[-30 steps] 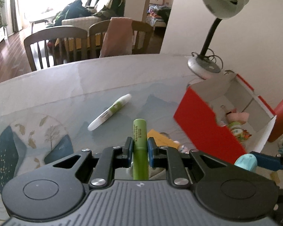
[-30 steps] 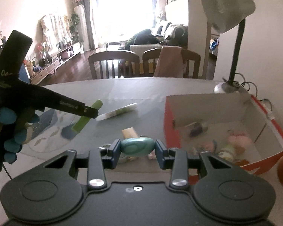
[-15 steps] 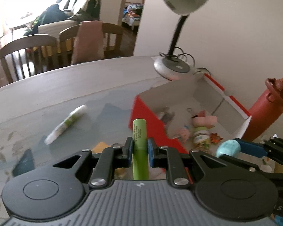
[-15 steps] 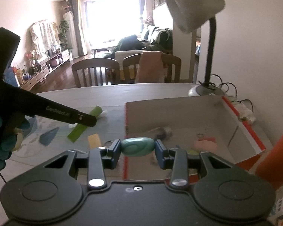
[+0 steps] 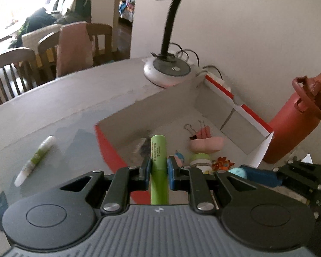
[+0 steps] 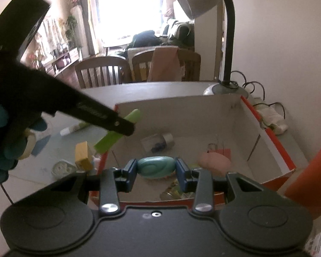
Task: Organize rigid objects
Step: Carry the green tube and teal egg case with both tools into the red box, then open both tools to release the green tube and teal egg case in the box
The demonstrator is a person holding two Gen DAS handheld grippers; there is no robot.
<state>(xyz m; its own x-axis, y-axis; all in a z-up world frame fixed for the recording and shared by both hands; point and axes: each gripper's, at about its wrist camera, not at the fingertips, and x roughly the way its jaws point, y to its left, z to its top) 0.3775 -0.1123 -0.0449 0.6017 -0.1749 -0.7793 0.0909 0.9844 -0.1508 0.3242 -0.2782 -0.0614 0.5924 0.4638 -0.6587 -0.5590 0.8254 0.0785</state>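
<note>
My left gripper is shut on a bright green cylinder, which points out over the near left part of the open red box. In the right wrist view that green cylinder crosses the box's left rim. My right gripper is shut on a teal oval object, held above the near side of the red box. Inside the box lie a pink oval piece, a small clear bottle, a binder clip and small jars.
A desk lamp base with cables stands behind the box. A red bottle stands at its right. On the table left of the box lie a white-and-green pen, a yellow block and a small round item. Wooden chairs stand beyond the table.
Both grippers have travelled right, from the open table to above the red box, each still holding its object. The pen has slid to the left of the view.
</note>
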